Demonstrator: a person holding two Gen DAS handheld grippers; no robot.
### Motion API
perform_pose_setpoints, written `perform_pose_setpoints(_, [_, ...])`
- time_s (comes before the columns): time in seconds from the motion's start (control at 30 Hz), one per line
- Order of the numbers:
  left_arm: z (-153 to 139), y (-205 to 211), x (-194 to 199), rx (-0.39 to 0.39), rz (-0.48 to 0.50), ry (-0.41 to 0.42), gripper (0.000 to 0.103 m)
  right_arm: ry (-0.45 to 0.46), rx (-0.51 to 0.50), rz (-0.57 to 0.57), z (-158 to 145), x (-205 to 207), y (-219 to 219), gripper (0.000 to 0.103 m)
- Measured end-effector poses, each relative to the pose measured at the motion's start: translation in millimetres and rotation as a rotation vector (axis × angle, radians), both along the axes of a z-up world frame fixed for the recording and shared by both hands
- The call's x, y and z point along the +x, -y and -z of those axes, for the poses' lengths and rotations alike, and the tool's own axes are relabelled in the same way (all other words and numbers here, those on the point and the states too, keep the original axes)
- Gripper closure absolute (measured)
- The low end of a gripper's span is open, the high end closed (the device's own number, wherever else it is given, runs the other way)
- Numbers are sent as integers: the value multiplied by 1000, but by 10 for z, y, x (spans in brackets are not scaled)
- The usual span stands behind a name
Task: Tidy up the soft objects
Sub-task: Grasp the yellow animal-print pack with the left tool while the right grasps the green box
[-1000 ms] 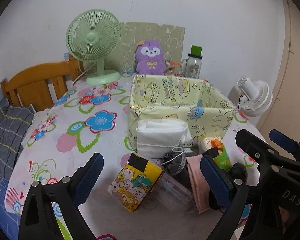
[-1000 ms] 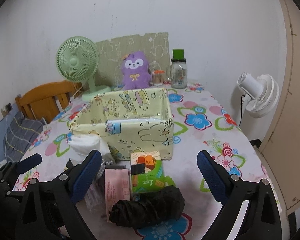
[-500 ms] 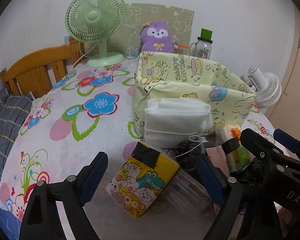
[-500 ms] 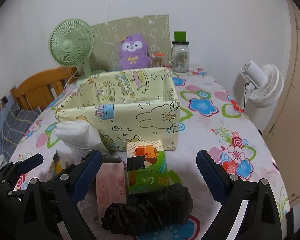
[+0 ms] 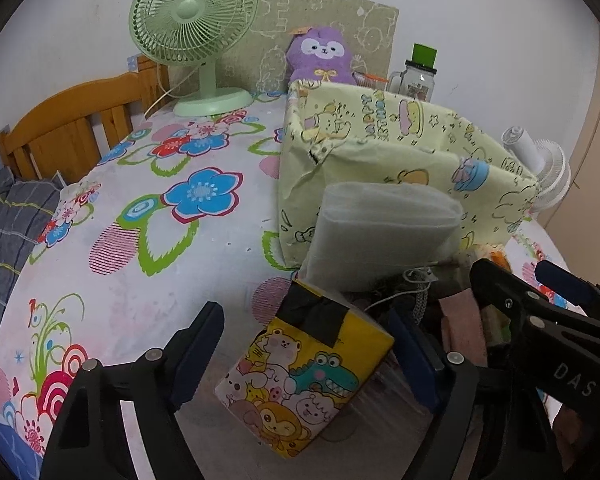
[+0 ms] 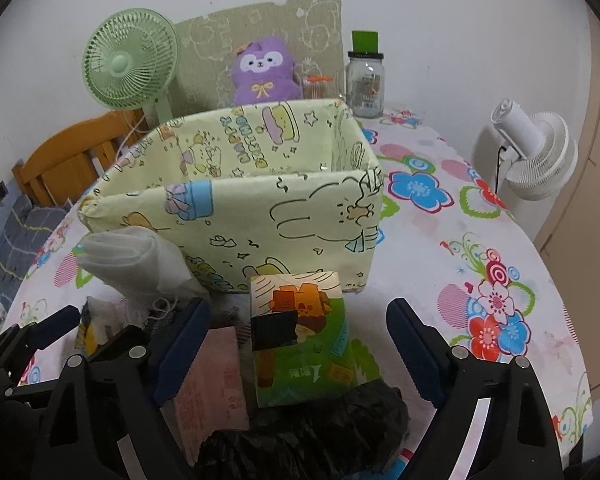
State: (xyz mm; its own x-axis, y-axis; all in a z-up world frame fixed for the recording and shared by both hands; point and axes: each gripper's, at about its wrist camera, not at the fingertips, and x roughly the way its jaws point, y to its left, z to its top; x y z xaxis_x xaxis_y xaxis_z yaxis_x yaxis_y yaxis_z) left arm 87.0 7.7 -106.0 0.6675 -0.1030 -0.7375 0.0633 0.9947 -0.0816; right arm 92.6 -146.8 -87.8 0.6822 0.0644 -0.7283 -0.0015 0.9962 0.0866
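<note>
A yellow cartoon-print storage box [image 5: 384, 160] [image 6: 260, 216] stands open on the flowered table. In front of it lie soft things: a yellow animal-print tissue pack [image 5: 304, 376], a white folded cloth pack [image 5: 384, 236] [image 6: 136, 264], a green tissue pack [image 6: 304, 336], a pink packet [image 6: 212, 384] and a black crumpled bag [image 6: 308, 436]. My left gripper [image 5: 306, 354] is open, its fingers either side of the yellow pack. My right gripper [image 6: 298, 350] is open, its fingers either side of the green pack.
A green desk fan [image 5: 196, 36], a purple plush [image 5: 320, 58] and a glass jar with a green lid [image 6: 366, 76] stand at the back by the wall. A white fan [image 6: 536, 152] is right of the table. A wooden chair back [image 5: 72, 120] is at the left.
Both grippers have moved forward and down toward the pile; the yellow pack now lies between the left fingers and the green pack between the right fingers. Both stay open.
</note>
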Motion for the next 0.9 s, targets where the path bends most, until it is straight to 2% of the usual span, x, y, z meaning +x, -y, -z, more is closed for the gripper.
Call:
perform_pose_setpoints(0.13, [39, -15, 44, -16, 9, -14, 28, -28, 11, 0, 75, 64, -22, 19])
perform_pose_setpoints(0.2, [47, -8, 53, -28, 19, -14, 35, -31, 13, 0, 86, 83, -28, 20])
perform_pose_setpoints(0.3, [43, 18, 65, -29, 31, -11, 40, -41, 29, -4, 108, 120, -26, 28])
perform_pose_setpoints(0.37, [35, 36, 65, -28, 38, -7, 41, -52, 42, -5, 118, 132, -30, 37])
perform_pose_setpoints(0.47, [8, 46, 66, -41, 42, -2, 43, -65, 23, -5, 130, 145, -50, 47])
perform_pose_setpoints(0.9, [-134, 140, 15, -22, 41, 34, 45, -33, 40, -9, 6, 79, -10, 52])
